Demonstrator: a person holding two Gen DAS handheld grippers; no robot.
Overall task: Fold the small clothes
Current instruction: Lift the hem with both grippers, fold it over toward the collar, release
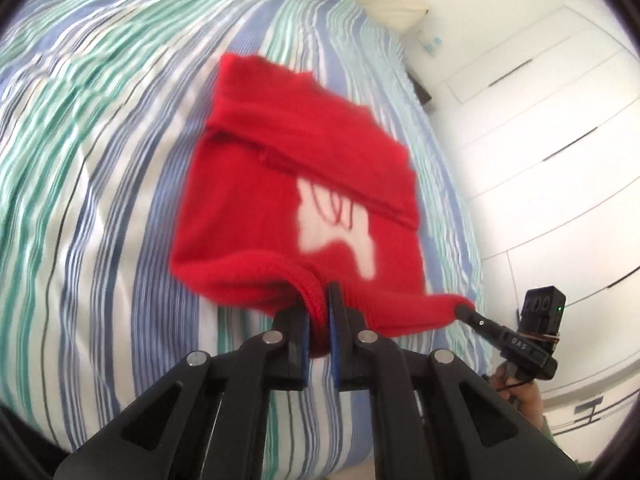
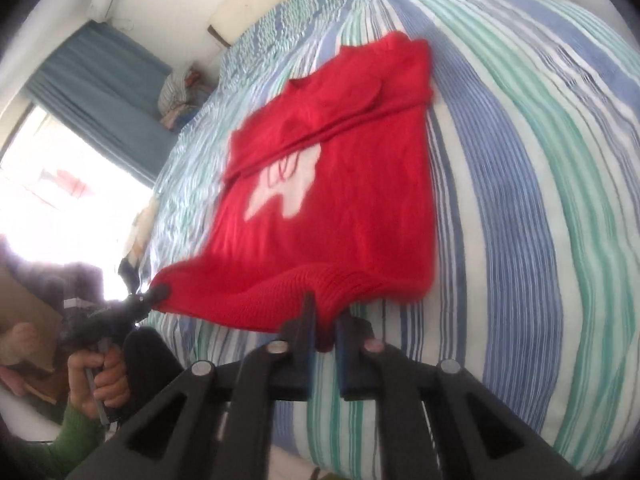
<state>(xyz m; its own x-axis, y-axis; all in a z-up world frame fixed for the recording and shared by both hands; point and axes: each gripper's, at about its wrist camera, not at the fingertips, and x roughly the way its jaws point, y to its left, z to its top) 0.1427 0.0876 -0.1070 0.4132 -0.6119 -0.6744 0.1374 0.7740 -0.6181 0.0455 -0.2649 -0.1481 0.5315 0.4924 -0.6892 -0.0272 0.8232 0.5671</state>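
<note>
Left gripper (image 1: 319, 312): we are seeing its jaws clamped on the ribbed hem of the small red knitted sweater with a pale pink motif on the chest (image 1: 280, 208); a fold of red knit is bunching between the blue pads. Right gripper (image 2: 323, 320): likewise clamped on the same hem, further along, with the knit pinched between its pads. In each wrist view we are also seeing the other gripper biting a hem corner at the frame's side.

We are noting the sweater lying on the bed with the blue, green and white striped cover (image 1: 100, 160), its near hem lifted off the cover between the two grippers, its sleeves folded across the body. Both frames are blurring somewhat. In the right wrist view a hand (image 2: 98, 376) in a green sleeve (image 2: 76, 436) is holding the left gripper's handle. White wardrobe doors (image 1: 540, 120) and a blue-grey curtain (image 2: 104, 92) are standing beyond the bed.
</note>
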